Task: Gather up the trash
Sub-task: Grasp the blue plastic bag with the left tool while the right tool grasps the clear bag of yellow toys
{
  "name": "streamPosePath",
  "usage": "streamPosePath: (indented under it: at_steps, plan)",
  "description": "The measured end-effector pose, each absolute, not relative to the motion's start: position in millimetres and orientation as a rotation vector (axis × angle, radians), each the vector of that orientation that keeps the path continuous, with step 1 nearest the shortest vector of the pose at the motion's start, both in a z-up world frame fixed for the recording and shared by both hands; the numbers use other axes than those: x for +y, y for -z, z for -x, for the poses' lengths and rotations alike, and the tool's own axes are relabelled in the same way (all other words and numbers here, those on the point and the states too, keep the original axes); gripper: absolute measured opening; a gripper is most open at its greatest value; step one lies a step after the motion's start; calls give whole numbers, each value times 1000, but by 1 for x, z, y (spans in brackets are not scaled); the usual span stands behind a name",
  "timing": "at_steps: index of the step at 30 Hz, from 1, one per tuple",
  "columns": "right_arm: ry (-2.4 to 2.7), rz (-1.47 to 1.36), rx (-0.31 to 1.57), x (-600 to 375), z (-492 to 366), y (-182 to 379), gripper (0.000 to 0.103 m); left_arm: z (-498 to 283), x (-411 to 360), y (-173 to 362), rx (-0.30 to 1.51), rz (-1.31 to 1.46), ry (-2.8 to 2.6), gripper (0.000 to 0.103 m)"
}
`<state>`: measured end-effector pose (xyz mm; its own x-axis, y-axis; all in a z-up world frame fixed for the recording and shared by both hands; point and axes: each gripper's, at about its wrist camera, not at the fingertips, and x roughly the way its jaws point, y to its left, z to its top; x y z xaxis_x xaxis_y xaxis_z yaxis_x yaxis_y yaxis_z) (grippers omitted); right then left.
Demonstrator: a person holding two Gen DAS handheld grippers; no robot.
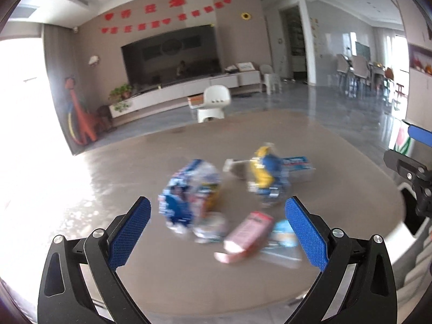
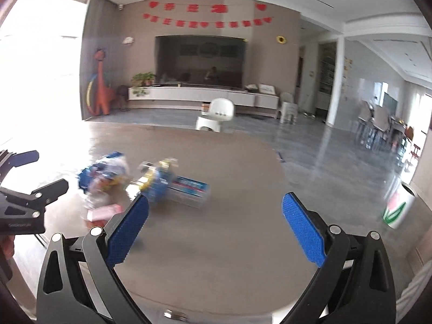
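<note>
Trash lies blurred on a brown table (image 1: pixel 135 162): a blue and white wrapper (image 1: pixel 186 194), a pink carton (image 1: pixel 247 232), a yellow and blue wrapper (image 1: pixel 266 172) and a long blue and white box (image 1: pixel 299 166). My left gripper (image 1: pixel 217 232) is open above the table's near side, the pink carton between its fingers' lines. My right gripper (image 2: pixel 214 226) is open over bare table (image 2: pixel 229 162), right of the trash: the blue wrapper (image 2: pixel 104 174), the yellow and blue wrapper (image 2: pixel 159 178), the box (image 2: pixel 190 189) and the pink carton (image 2: pixel 104 212).
A white bin with a tulip print (image 2: pixel 398 208) stands on the floor right of the table; it also shows in the left wrist view (image 1: pixel 402 140). A white chair (image 1: pixel 214 102) stands beyond the table's far edge. The other gripper shows at each view's side (image 1: pixel 413 167) (image 2: pixel 24 205).
</note>
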<state>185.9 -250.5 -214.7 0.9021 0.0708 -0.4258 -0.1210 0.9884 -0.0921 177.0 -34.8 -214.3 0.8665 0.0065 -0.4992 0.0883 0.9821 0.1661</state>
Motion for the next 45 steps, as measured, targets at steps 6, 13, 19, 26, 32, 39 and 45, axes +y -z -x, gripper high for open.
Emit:
streamPosePath:
  at_steps: [6,13,19,26,32,39,45]
  plan:
    - [-110,154,425,-195,-219,227,98,-220,14,226,523,-119,25,98]
    - [-85,149,410,-165,-266,249,98,-287,41,266,625,-44,38,98]
    - [-83,168,445,-154,-294,269,98,-329,44,307,772,8,61,97]
    - [-107,143,527,-150,-311,287,98,-343,45,321,858,79,167,36]
    - [-141,180,607,-135,-319,300,98,-323,45,286,724,80,188,35]
    - [-152,178,703,-124,-331,308,98,-309,44,278,676,39,154,35]
    - [-205,147,743,-121,-330,307,41,-307,46,270,652,29,144,35]
